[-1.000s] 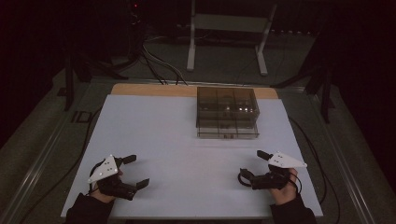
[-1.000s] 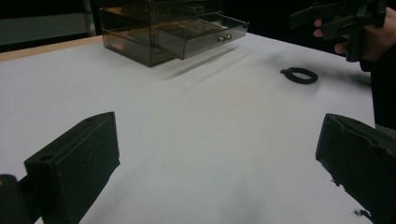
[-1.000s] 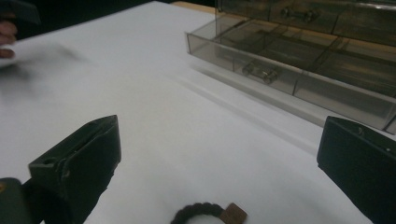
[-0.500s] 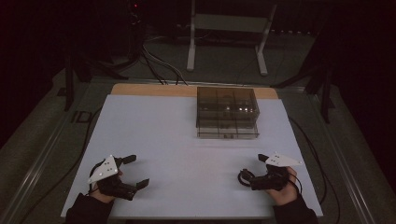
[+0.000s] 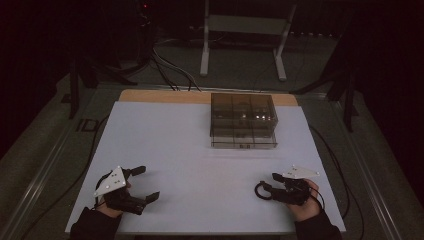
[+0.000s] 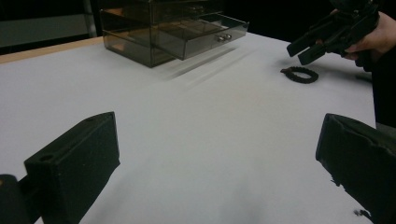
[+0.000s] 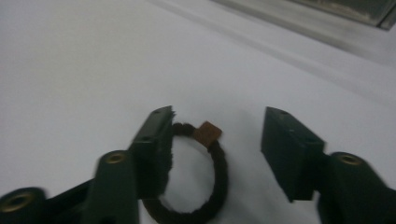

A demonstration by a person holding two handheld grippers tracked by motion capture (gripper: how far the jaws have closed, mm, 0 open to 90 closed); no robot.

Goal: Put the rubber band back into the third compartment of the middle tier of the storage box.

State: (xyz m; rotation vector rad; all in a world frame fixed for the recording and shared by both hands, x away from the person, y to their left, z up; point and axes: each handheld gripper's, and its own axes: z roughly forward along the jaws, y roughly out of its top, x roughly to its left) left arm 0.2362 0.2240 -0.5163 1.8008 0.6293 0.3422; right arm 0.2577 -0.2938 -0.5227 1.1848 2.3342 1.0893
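The right gripper [image 5: 268,186] has just been closing its jaws around the bracelet [image 7: 201,177], which lies on the table [image 5: 200,150] between them, one side against a jaw, not yet clamped. The left gripper [image 5: 142,184] rests wide open, so the pickup seems imminent

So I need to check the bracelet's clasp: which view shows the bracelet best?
The right gripper view: the bracelet lies close up between the jaws, brown clasp visible. The left gripper view shows it as a small far ring; the high view as a tiny loop.
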